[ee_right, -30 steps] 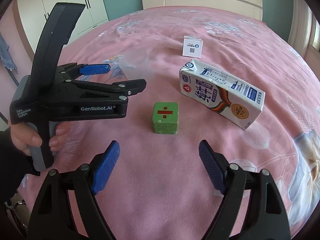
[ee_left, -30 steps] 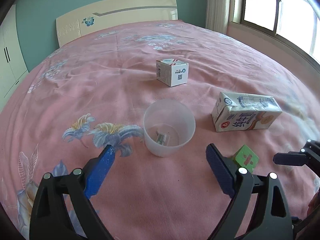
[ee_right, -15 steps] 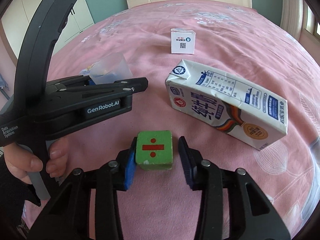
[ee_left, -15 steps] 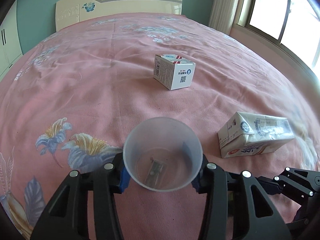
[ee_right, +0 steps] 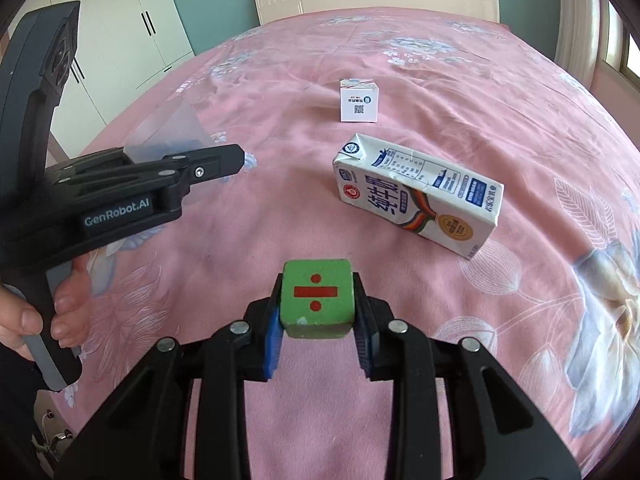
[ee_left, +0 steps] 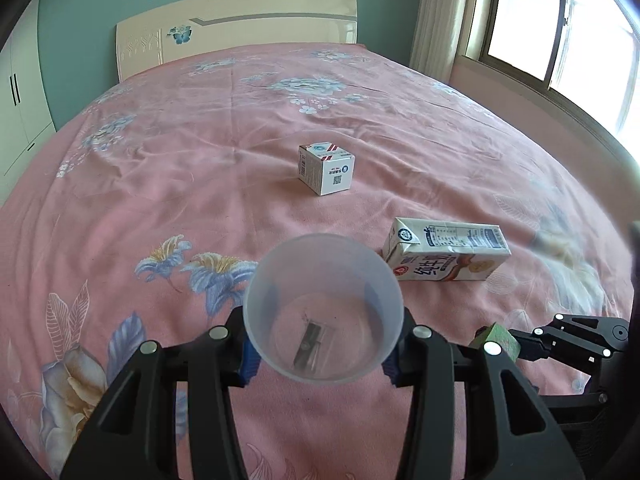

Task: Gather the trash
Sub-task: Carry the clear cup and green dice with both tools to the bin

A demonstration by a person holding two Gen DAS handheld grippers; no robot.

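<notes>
My left gripper (ee_left: 320, 356) is shut on a translucent plastic cup (ee_left: 324, 312) and holds it above the pink bedspread; a small dark scrap lies in its bottom. The cup also shows in the right wrist view (ee_right: 168, 128). My right gripper (ee_right: 318, 336) is shut on a green cube with a red division sign (ee_right: 316, 298), lifted off the bed. The cube shows at the right of the left wrist view (ee_left: 498, 334). A milk carton (ee_right: 416, 196) lies on its side on the bed. A small white box (ee_right: 359, 100) stands farther back.
The bed has a pink floral spread (ee_left: 200, 160) and a cream headboard (ee_left: 240, 24). A window (ee_left: 560, 20) is to the right. White wardrobes (ee_right: 120, 28) stand at the left. The milk carton (ee_left: 446, 254) and white box (ee_left: 326, 168) lie ahead of the cup.
Both grippers went from open to shut: the left closed on the cup and lifted it, the right closed on the green cube and lifted it off the bed.
</notes>
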